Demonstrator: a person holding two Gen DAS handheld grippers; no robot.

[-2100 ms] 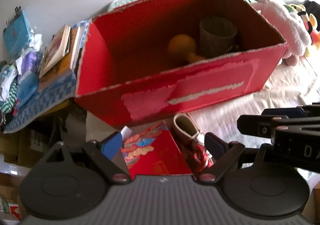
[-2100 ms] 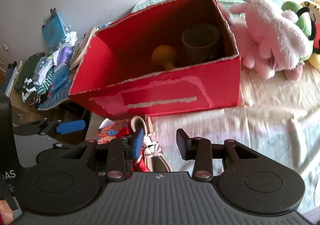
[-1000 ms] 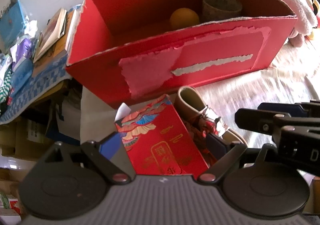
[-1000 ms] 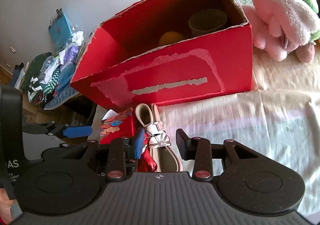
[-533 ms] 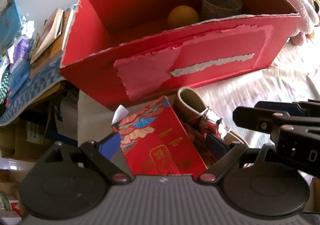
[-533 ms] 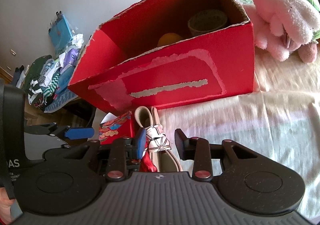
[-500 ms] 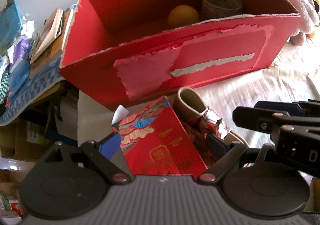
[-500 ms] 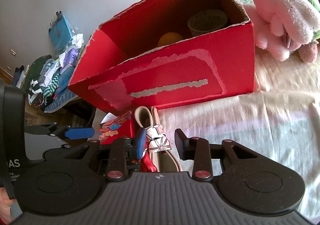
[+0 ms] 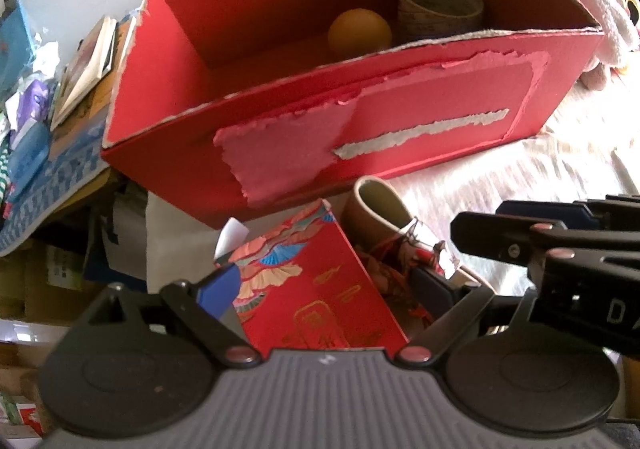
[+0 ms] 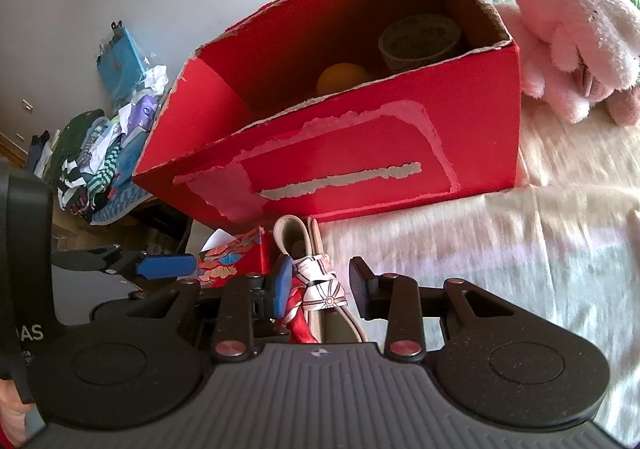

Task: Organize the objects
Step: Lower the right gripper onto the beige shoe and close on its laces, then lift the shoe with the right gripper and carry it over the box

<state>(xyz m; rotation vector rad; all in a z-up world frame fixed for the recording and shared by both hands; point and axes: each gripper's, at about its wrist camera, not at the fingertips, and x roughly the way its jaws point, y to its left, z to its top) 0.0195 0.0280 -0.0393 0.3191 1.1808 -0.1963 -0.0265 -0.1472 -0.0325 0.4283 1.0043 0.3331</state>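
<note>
A flat red gift box (image 9: pixel 320 289) with fan patterns stands at the bed's edge between the wide jaws of my left gripper (image 9: pixel 326 285), which is open; its left pad is close against the box's edge. Right beside the box lies a beige shoe (image 10: pixel 296 245) with a white patterned strap. My right gripper (image 10: pixel 320 283) is shut on the shoe at the strap. Its fingers (image 9: pixel 500 237) reach in from the right of the left wrist view. Behind both stands an open red carton (image 10: pixel 360 177) holding an orange ball (image 9: pixel 359 29) and a woven cup (image 9: pixel 440 5).
A pink plush toy (image 10: pixel 568 33) lies right of the carton on the pale bed sheet (image 10: pixel 520 269). Books (image 9: pixel 84 65) and a heap of clothes (image 10: pixel 100 153) fill the left. Cartons sit on the floor below the bed's edge.
Both grippers came down closer to the red gift box and the shoe two seconds ago. Over the last second the right jaws narrowed slightly on the shoe; the left jaws kept their width.
</note>
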